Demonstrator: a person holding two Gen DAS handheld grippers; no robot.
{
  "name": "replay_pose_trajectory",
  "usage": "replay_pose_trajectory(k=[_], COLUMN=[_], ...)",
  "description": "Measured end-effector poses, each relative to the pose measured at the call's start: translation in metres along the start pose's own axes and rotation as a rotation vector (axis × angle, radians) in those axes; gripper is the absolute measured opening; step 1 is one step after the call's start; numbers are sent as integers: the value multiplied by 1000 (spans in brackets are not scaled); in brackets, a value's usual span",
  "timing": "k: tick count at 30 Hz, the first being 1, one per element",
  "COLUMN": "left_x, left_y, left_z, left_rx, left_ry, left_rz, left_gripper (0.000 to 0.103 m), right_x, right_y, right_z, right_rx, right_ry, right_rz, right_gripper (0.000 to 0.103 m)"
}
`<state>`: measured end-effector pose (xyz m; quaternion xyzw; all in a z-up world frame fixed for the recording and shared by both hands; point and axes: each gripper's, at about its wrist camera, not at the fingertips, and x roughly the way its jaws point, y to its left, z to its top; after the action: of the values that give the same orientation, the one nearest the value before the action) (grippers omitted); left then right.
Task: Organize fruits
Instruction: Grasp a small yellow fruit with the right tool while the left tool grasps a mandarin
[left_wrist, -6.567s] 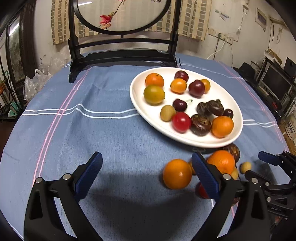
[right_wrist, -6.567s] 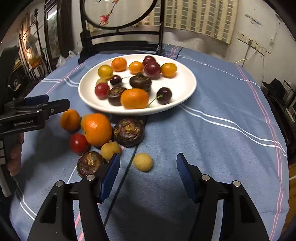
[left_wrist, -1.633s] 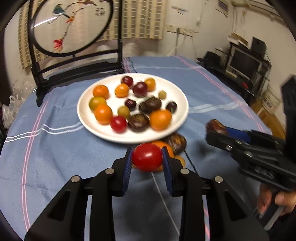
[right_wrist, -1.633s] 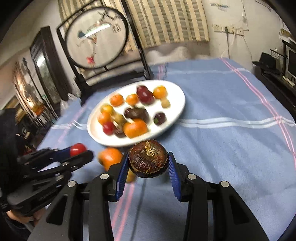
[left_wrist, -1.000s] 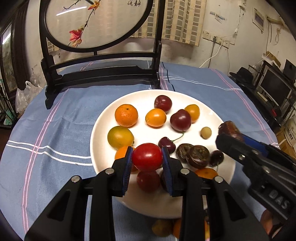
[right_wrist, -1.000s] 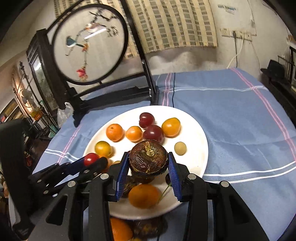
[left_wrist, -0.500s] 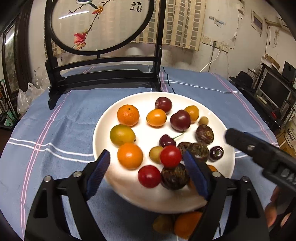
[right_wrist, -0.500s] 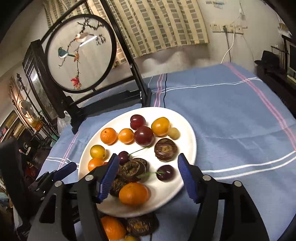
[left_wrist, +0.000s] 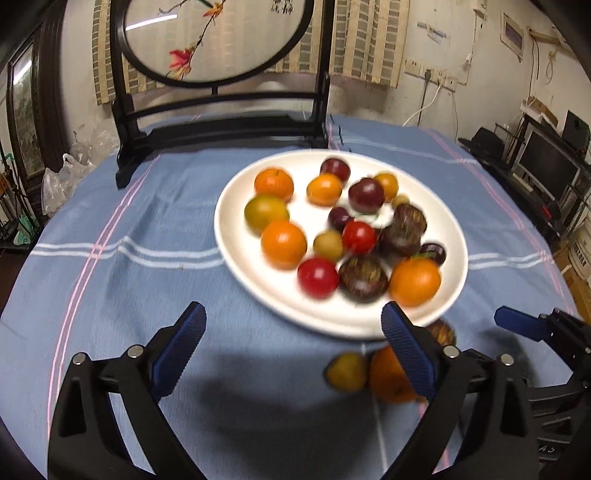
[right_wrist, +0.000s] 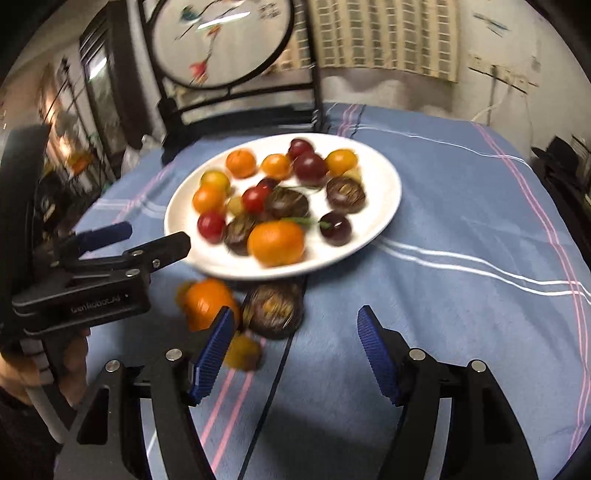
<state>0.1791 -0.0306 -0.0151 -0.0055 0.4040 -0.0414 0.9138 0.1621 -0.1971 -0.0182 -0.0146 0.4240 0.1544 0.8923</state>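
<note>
A white plate (left_wrist: 236, 258) (right_wrist: 384, 192) on the blue cloth holds several fruits: oranges, red tomatoes, dark plums and brown mangosteens. Three fruits lie loose on the cloth in front of it: an orange (right_wrist: 207, 301) (left_wrist: 388, 373), a brown mangosteen (right_wrist: 273, 308) (left_wrist: 441, 332) and a small yellow fruit (right_wrist: 242, 350) (left_wrist: 345, 371). My left gripper (left_wrist: 291, 347) is open and empty, short of the plate's near rim. My right gripper (right_wrist: 295, 350) is open and empty, just behind the loose fruits.
A black wooden screen stand (left_wrist: 221, 122) (right_wrist: 236, 107) with a painted oval panel stands at the table's far side. The left gripper's body (right_wrist: 81, 280) shows at the left of the right wrist view. Monitors and clutter (left_wrist: 546, 166) stand off the table's right.
Both grippers have pulled back from the plate toward the near side and stay open. The red tomato and the mangosteen they carried a second ago now lie on the plate.
</note>
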Motion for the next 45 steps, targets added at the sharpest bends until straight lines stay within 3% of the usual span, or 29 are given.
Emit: replay_pose_trajectory(k=[12,14,19,20,21,30,35,38,41,43,45], left_x=[-5,-4,-5,-5,-6,-11,-12,-12,-10,-6,1], left_y=[11,11,12,12,12,-6,-27,-43,-57,-64,-72], left_z=[-14,-14,-13,-13,-13,-20,-27,-32,-35,-35,-35], left_rx=[-22,-22,-34,-36,-36,12,93,170,233,258,279], left_ry=[18,18,31,31,31,26,18,-5,-15,-2,11], left_rz=[4,3,-18,-23,-27,-102,-122,-102,-90,-87,-77], left_gripper=[94,94,94,94,94,94,94,94,78,76,65], right_x=[7,10,23,23,24,0,-7,-8,-9,-12,-13], right_y=[27,35,47,48,48,17,-27,-31,-25,-23,-22], right_z=[-19,-21,-23,-22,-21,-14,-10,-10,-10,-10,-10], right_rx=[-113,-148,-188,-181,-173,-83,83,101,81,73,72], right_ry=[62,72,86,83,82,52,42,32,26,18,14], right_rz=[17,14,-8,-4,-7,-38,-76,-73,-59,-50,-44], right_gripper=[68,56,39,29,26,26,26,26,26,26,26])
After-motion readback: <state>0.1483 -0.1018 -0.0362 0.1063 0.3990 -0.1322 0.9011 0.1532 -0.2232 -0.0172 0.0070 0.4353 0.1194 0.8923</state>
